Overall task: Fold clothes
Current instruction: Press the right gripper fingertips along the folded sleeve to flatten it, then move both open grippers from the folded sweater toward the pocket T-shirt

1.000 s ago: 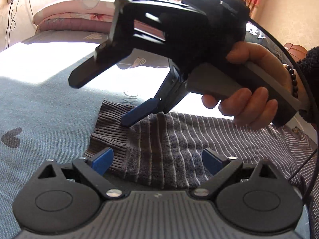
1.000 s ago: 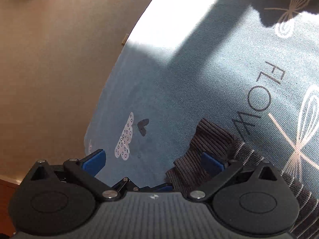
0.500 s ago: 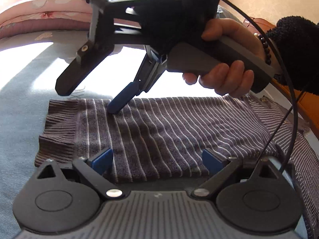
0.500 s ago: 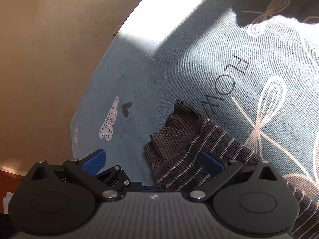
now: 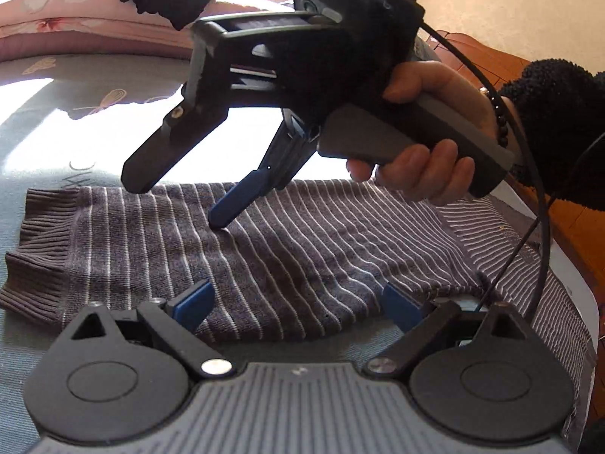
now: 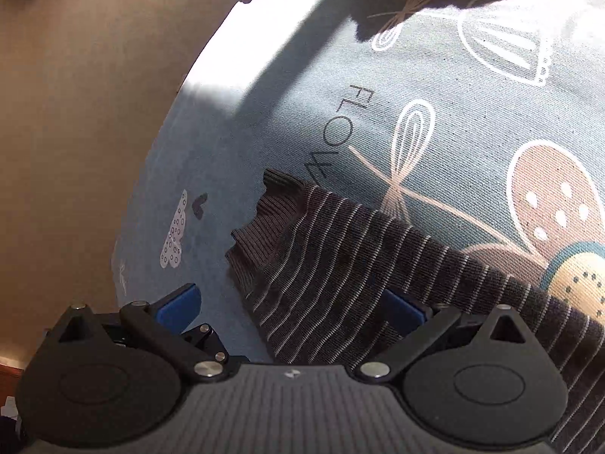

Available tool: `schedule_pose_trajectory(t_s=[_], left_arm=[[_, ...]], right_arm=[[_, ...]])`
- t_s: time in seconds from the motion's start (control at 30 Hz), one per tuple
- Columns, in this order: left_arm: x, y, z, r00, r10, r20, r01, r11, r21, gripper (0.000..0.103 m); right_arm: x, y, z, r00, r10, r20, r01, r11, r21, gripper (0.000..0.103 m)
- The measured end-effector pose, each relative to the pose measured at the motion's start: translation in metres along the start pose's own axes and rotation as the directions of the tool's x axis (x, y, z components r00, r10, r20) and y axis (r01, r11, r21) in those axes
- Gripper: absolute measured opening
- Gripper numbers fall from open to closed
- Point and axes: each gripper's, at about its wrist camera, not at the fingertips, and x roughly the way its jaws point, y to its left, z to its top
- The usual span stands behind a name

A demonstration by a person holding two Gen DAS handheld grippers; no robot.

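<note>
Right gripper (image 5: 177, 196) spread wide, one blue fingertip (image 5: 223, 215) pressing the striped sweater (image 5: 302, 249); left gripper (image 5: 298, 302) spread, empty, over its near edge. Sweater lies on blue bedspread (image 6: 287, 87). Risk: pressing tip drags knit, bunching fold.

The left wrist camera looked low and close across the sweater (image 5: 287, 257) toward the right gripper (image 5: 177, 204). The right wrist camera looked steeply down. Both views shared the sweater's ribbed hem (image 6: 261, 227).
</note>
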Motion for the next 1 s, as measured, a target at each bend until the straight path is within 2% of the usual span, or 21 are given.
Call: schedule_pose_trajectory(t_s=[0.07,0.17,0.2,0.33,0.47,0.57,0.63,0.67,0.77,0.93,1.0], left_arm=[[0.004,-0.003,-0.005,1.000,0.024,-0.007,-0.023,1.000,0.012,0.096],[-0.006,-0.005,-0.009,0.998,0.068,-0.012,-0.069,0.998,-0.013,0.096],[-0.013,-0.003,-0.011,0.996,0.086,0.001,-0.086,0.996,-0.032,0.095],[-0.043,-0.004,-0.016,0.992,0.130,0.011,-0.129,0.991,-0.035,0.096],[-0.062,-0.005,-0.027,0.968,0.245,-0.048,-0.246,0.969,-0.016,0.096],[-0.078,-0.007,-0.042,0.952,0.299,-0.071,-0.303,0.951,-0.066,0.096],[-0.087,-0.013,-0.052,0.937,0.339,-0.080,-0.346,0.931,-0.112,0.096],[-0.089,-0.017,-0.056,0.932,0.353,-0.084,-0.362,0.924,-0.124,0.096],[-0.096,-0.035,-0.059,0.919,0.388,-0.076,-0.395,0.907,-0.145,0.096],[-0.087,-0.079,-0.045,0.915,0.401,-0.052,-0.404,0.908,-0.106,0.096],[-0.079,-0.103,-0.033,0.918,0.396,-0.022,-0.396,0.914,-0.088,0.096]], right_arm=[[0.003,-0.013,-0.006,0.999,-0.032,0.025,0.031,0.999,0.034,0.103],[-0.009,-0.020,-0.006,0.978,-0.097,0.186,0.085,0.994,0.072,0.103],[-0.014,-0.019,-0.006,0.971,-0.101,0.215,0.085,0.993,0.083,0.103],[-0.019,-0.013,-0.014,0.982,0.047,0.181,-0.068,0.991,0.112,0.103],[-0.008,-0.002,-0.040,0.992,0.086,0.091,-0.095,0.990,0.104,0.103],[0.003,-0.001,-0.059,0.996,0.061,0.059,-0.068,0.990,0.128,0.103],[0.000,0.003,-0.063,0.991,-0.054,0.125,0.043,0.995,0.090,0.103],[-0.006,0.004,-0.066,0.984,-0.089,0.156,0.076,0.994,0.083,0.103],[-0.044,0.002,-0.079,0.970,-0.081,0.230,0.057,0.992,0.110,0.103],[-0.107,-0.003,-0.099,0.934,-0.072,0.351,0.019,0.988,0.150,0.103],[-0.138,-0.010,-0.120,0.920,-0.083,0.382,0.021,0.986,0.164,0.103]])
